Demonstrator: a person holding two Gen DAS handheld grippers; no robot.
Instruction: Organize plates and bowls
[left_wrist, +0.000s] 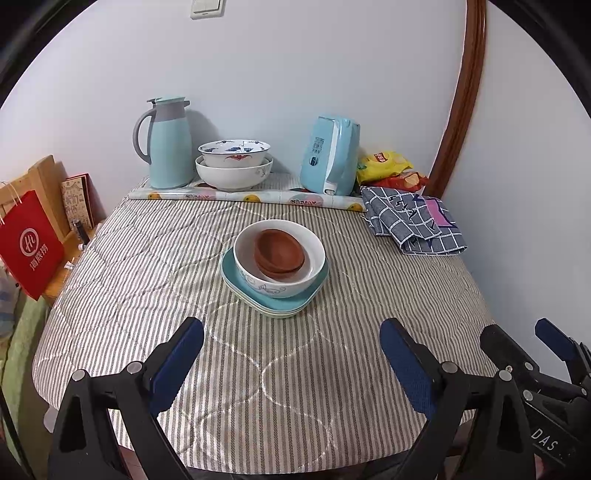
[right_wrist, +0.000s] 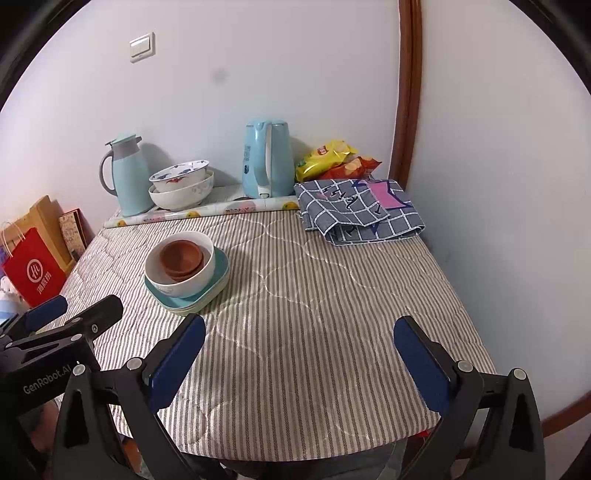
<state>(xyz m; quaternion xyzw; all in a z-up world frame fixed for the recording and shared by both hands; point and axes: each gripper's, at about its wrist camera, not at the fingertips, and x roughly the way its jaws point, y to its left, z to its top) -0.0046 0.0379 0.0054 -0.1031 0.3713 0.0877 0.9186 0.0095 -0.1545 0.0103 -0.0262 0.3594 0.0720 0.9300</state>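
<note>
**Left wrist view: stacked dishes at centre frame**

Brown bowls (left_wrist: 279, 254) nest inside a white bowl (left_wrist: 280, 271) on teal plates (left_wrist: 275, 304), mid-desk (left_wrist: 184, 295). Behind, upper centre, two more bowls (left_wrist: 233, 162) sit stacked. Left tool (left_wrist: 291, 350) and right tool (right_wrist: 299, 350) both hang spread apart, empty.

The worktop cover (left_wrist: 295, 387) is grey-and-white striped with pale quilted lines. Two brown bowls (left_wrist: 279, 253) sit in a white bowl (left_wrist: 291, 286) with blue markings, on teal plates (left_wrist: 269, 304). The flask (left_wrist: 168, 144) and kettle (left_wrist: 330, 157) are light blue. The cloth (left_wrist: 410, 219) is dark blue with a white check. The bag (left_wrist: 29, 242) is red. Both grippers have black frames and blue pads (left_wrist: 177, 369).
</note>
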